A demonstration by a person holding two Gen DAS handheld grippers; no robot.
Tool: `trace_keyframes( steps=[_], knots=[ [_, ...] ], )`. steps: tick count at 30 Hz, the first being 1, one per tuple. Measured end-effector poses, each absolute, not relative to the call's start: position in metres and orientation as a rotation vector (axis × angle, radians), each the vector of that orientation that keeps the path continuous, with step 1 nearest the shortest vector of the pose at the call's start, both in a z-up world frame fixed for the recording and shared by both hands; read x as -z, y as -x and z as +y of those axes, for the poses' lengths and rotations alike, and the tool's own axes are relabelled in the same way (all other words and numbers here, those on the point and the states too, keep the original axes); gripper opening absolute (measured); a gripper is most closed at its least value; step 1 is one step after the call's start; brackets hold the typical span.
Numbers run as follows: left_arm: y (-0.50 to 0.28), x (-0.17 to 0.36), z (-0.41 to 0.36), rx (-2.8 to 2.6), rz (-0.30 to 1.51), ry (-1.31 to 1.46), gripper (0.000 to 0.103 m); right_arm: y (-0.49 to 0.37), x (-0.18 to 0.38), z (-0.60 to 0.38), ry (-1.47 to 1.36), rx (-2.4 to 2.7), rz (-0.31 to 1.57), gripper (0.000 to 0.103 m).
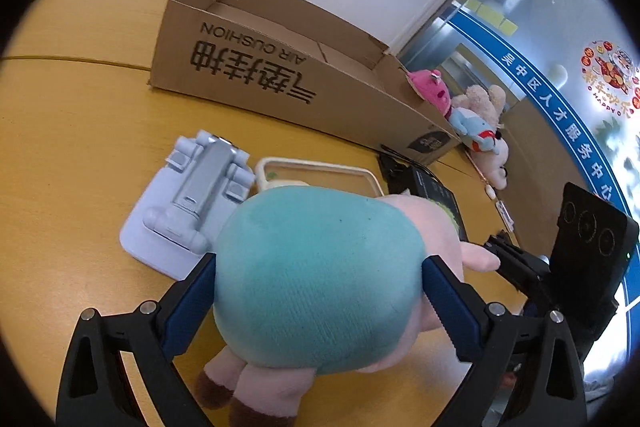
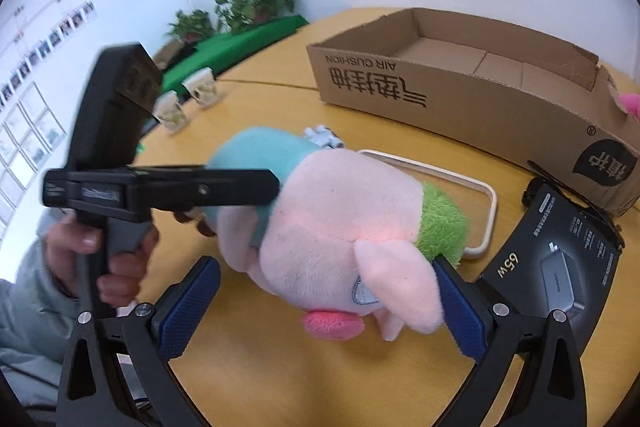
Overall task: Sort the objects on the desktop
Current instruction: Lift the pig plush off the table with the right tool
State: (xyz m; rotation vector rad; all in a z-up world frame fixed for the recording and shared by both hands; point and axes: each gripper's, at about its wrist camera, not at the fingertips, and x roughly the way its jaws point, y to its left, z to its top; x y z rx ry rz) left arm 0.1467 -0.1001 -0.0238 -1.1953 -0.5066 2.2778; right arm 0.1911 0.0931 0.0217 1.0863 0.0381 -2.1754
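Note:
A plush pig [image 1: 316, 267] with a teal shirt, pink head and green collar hangs a little above the yellow table [image 1: 80, 147]. My left gripper [image 1: 320, 261] is shut on its teal body, blue pads pressed into both sides. In the right wrist view the pig's head [image 2: 340, 235] lies between the wide-spread fingers of my right gripper [image 2: 324, 263], which is open; the left pad [image 2: 188, 307] stands apart from the plush. A person's hand holds the left gripper [image 2: 240, 187] there. An open cardboard box [image 1: 256, 67] stands behind.
On the table lie a pale blue phone stand [image 1: 188, 203], a cream frame [image 2: 480, 195] and a black 65W charger box [image 2: 560, 259]. Pink and beige plush toys [image 1: 476, 123] sit by the box's right end. White card holders [image 2: 200, 91] stand far left.

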Motion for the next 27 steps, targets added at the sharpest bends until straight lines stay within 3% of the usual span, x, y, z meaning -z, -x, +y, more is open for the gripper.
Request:
trace_keyframes(
  steps=[6, 17, 22, 27],
  knots=[
    [-0.163, 0.022, -0.077, -2.185, -0.394, 1.21, 0.098, -0.204, -0.026, 0.142, -1.091, 2.142, -0.088, 0.103],
    [-0.15, 0.029, -0.08, -2.186, -0.445, 1.239, 0.098, -0.191, -0.008, 0.149, -1.143, 2.161, -0.172, 0.102],
    [-0.16, 0.027, -0.075, -2.172, -0.387, 1.241, 0.098, -0.209, -0.012, 0.126, -1.122, 2.132, -0.04, 0.103],
    [-0.159, 0.031, -0.085, -2.159, -0.422, 1.239, 0.098, -0.219, -0.017, 0.151, -1.103, 2.142, -0.095, 0.102]
  ],
)
